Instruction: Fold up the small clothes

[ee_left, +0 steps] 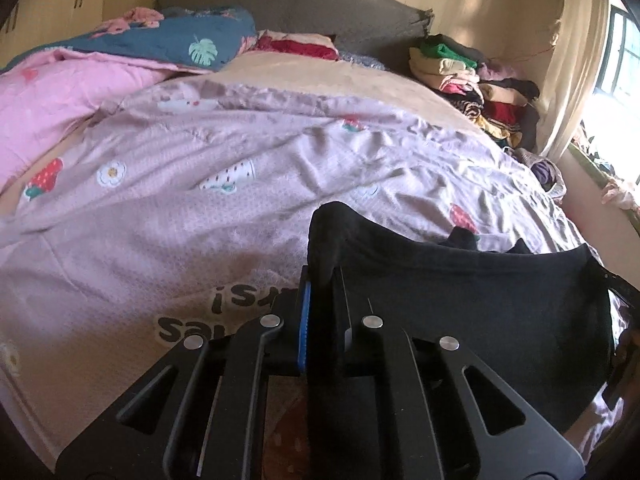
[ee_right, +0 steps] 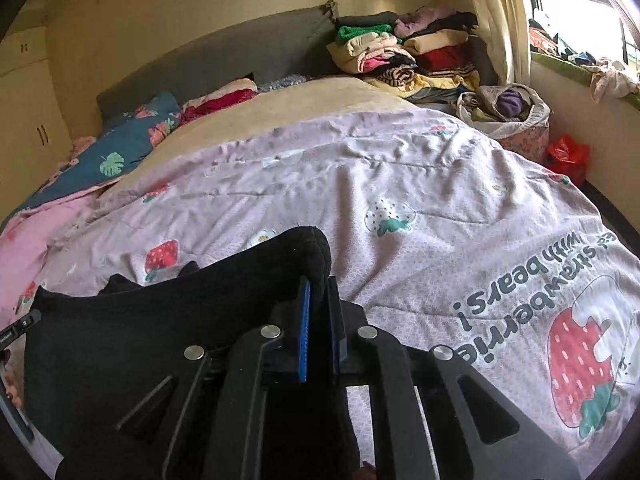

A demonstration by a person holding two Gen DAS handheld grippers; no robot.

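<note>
A small black garment [ee_left: 472,300] hangs stretched between my two grippers above the bed. My left gripper [ee_left: 322,280] is shut on its left upper corner, with the cloth bunched over the fingertips. In the right wrist view my right gripper [ee_right: 318,284] is shut on the other upper corner of the black garment [ee_right: 160,320], which spreads to the left. The other gripper shows at the edge of each view, at the right of the left wrist view [ee_left: 624,320] and at the left of the right wrist view [ee_right: 16,332].
A pale pink quilt [ee_left: 200,200] with strawberry prints covers the bed below. A stack of folded clothes [ee_left: 472,80] sits at the far right by the grey headboard [ee_left: 300,4]. A blue leaf-print blanket [ee_left: 180,40] and a pink blanket lie far left. A basket of clothes [ee_right: 508,112] stands by the window.
</note>
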